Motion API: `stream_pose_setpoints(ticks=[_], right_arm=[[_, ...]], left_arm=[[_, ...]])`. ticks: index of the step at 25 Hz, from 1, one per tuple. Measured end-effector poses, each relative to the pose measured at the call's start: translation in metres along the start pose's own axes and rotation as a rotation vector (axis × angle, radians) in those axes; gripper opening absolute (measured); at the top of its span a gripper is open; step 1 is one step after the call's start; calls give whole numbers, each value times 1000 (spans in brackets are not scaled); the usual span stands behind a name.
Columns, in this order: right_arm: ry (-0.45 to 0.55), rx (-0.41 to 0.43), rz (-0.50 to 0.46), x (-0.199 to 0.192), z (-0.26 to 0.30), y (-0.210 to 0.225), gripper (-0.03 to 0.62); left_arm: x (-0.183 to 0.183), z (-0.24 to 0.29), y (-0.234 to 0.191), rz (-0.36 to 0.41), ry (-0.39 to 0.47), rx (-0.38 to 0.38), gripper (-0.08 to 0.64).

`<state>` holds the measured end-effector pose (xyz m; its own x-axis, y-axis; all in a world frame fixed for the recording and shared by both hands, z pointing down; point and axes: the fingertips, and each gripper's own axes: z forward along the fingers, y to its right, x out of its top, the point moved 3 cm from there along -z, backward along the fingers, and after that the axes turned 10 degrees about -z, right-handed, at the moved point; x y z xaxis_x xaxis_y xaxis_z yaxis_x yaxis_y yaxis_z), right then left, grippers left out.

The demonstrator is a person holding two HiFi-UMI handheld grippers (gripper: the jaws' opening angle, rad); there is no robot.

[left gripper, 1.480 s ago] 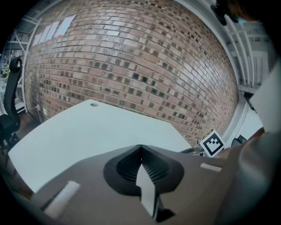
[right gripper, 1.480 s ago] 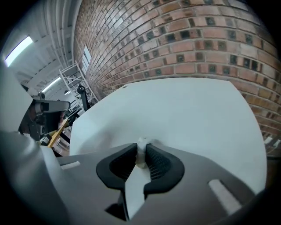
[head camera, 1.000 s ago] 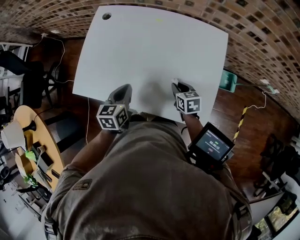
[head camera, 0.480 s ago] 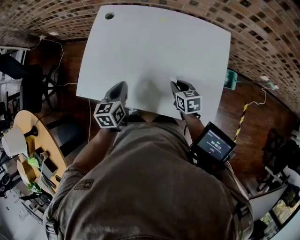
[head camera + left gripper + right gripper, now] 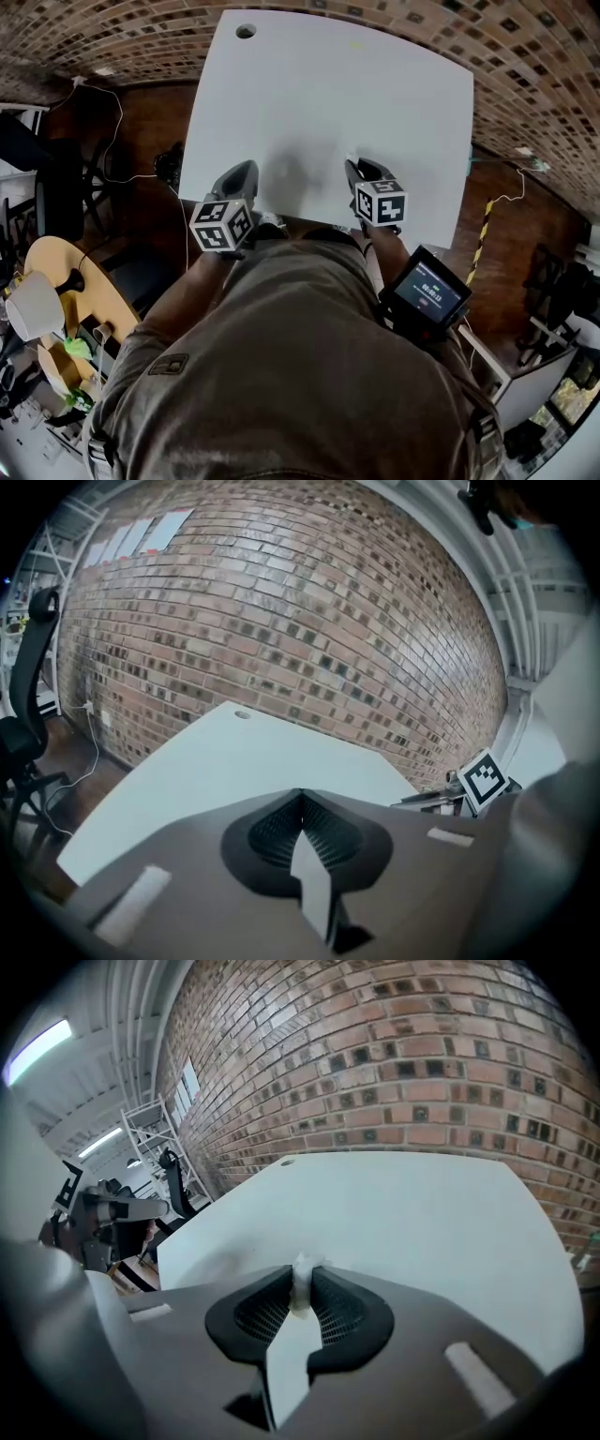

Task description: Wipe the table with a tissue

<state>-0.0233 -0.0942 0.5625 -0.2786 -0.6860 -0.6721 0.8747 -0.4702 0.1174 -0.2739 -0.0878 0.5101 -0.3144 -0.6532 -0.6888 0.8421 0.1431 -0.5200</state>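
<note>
**Head view.** A white surface (image 5: 328, 103) stretches away from the person, with a small round hole (image 5: 246, 31) near its far left corner. Both tools sit over its near edge. The left hand-held gripper (image 5: 247, 170) is on the left with its marker cube (image 5: 223, 225) toward the body. The right hand-held gripper (image 5: 354, 167) is on the right, well apart from the left one, with its own marker cube (image 5: 381, 203) behind it. The person's olive shirt (image 5: 281, 375) fills the lower part of the picture. A small device with a lit screen (image 5: 429, 294) sits on the right forearm. A round wooden table (image 5: 56, 272) with clutter on it stands on the floor at the far left.

**Left gripper view.** The left hand-held gripper (image 5: 302, 794) is clenched: its ribbed pads meet at the tips and nothing is between them. Beyond it lies the bare white surface (image 5: 216, 766), with a brick wall (image 5: 281, 621) behind. The right tool's marker cube (image 5: 485, 777) shows at the right edge. An office chair (image 5: 28, 705) stands at the left.

**Right gripper view.** The right hand-held gripper (image 5: 304, 1279) is grasping a tissue (image 5: 307, 1264). The small white wad is pinched between the pads, and a bit of it pokes out past the tips, just above the near part of the surface (image 5: 422, 1213). The brick wall (image 5: 394, 1072) runs behind.
</note>
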Motion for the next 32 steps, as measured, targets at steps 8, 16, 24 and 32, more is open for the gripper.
stream_pose_setpoints(ticks=[8,16,24,32], right_arm=[[-17,-38,-5,9,15,-35,72],[-72,19,-34,12,40,-35,73],[-128,62,-67,20,75,-28,72],[-149,107,-103,22,87,-56,73]], left_arm=[[11,-8,-37,-12,-25,-19,2],[7,-1,-45,-30,-61,32,2],[1,0,-57,-70,-81,79,2],[1,-7,-75,-99,-77,95,2]])
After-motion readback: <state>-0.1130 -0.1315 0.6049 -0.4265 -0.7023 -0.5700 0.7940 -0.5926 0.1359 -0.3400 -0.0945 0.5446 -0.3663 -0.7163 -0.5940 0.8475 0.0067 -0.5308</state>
